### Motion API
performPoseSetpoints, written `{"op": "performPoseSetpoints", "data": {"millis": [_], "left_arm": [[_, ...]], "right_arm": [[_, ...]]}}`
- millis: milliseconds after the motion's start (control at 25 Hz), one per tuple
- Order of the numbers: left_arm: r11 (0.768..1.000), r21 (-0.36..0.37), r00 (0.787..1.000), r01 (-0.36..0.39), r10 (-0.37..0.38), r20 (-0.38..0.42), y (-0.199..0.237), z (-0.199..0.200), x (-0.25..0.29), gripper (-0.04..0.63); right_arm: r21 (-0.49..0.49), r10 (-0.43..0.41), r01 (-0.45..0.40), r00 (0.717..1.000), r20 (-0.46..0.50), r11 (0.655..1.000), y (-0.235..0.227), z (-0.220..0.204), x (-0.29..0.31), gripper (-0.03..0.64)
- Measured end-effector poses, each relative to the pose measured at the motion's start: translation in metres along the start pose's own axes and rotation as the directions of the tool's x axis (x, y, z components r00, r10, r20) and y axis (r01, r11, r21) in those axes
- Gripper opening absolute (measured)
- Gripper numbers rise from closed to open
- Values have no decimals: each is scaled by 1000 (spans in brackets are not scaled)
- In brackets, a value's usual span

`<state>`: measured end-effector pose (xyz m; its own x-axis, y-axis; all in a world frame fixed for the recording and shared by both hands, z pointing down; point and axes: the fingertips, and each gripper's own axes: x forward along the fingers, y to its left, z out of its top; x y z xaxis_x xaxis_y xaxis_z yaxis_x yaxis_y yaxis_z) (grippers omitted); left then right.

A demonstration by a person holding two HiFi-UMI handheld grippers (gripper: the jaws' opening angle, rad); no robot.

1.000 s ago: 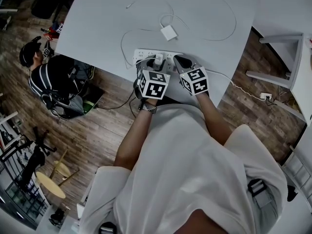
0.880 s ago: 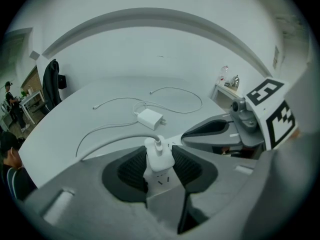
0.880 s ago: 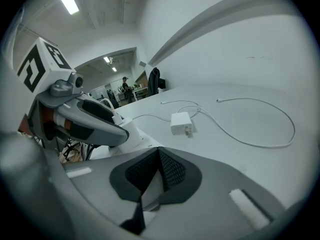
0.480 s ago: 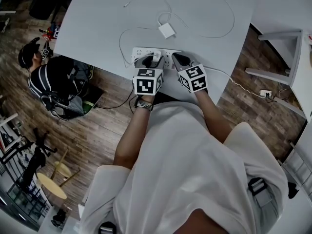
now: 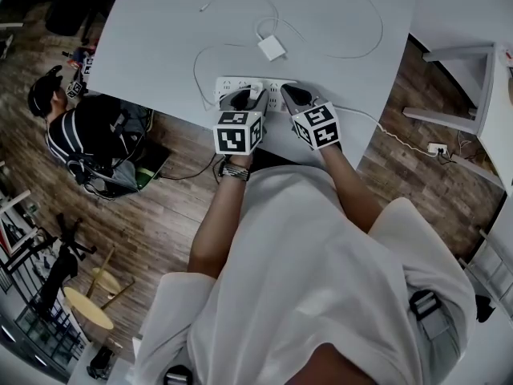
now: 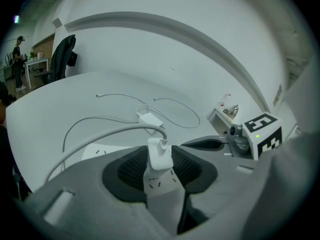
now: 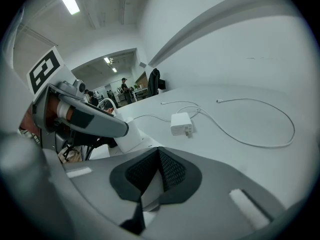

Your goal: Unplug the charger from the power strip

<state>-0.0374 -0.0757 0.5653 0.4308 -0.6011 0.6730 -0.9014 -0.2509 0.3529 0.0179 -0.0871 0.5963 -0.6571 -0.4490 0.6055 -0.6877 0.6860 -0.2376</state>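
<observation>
Head view: left gripper (image 5: 242,101) and right gripper (image 5: 288,96) at strip (image 5: 275,85), near edge of white table (image 5: 160,38); wood floor (image 5: 176,215), person (image 5: 72,127) seated.
Left gripper view: jaws clamp charger (image 6: 159,153), plugged in strip. Looks light, rigid, smooth; hold flat sides, pull straight.
Right gripper view: jaws pinched together, empty, at strip.

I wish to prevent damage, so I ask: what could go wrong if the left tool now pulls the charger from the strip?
1. The left tool grips the charger by two sides only; a tilted pull might make it slip.
2. The right tool seems to press the strip at one spot; the strip might lift with the charger.
3. The strip lies near the table edge and could slide off.
</observation>
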Motion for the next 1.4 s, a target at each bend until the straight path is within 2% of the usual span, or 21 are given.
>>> {"op": "performPoseSetpoints", "data": {"millis": [200, 480, 560, 680, 840, 960, 1120, 1400], "left_arm": [[991, 114, 997, -70, 73, -28, -3, -2, -1, 153], [958, 258, 989, -126, 142, -45, -5, -2, 0, 153], [951, 278, 987, -133, 152, -47, -6, -2, 0, 153], [963, 241, 990, -119, 133, -41, -4, -2, 0, 152], [992, 101, 997, -73, 75, -14, -1, 0, -1, 152], [998, 39, 999, -41, 41, 4, -1, 1, -1, 152], [999, 35, 999, -34, 34, 17, 0, 3, -3, 152], [992, 103, 998, -66, 66, 5, -1, 1, 1, 161]], "right_arm": [[-4, -4, 4, 1000, 1, 1000, 0, 0, -1, 2], [-12, -7, 7, 1000, 8, 1000, 2, 1, -1, 2], [-9, -7, 7, 1000, 9, 1000, 1, 1, -1, 2], [-8, -10, 10, 1000, 10, 1000, 2, 1, 0, 2], [-13, -6, 6, 1000, 14, 1000, 1, 1, 0, 2], [-8, -1, 1, 1000, 15, 1000, 1, 0, -1, 2], [13, 1, -1, 1000, 20, 1000, 2, 1, -1, 2], [57, -23, 22, 999, 28, 998, 0, 0, -1, 2]]}}
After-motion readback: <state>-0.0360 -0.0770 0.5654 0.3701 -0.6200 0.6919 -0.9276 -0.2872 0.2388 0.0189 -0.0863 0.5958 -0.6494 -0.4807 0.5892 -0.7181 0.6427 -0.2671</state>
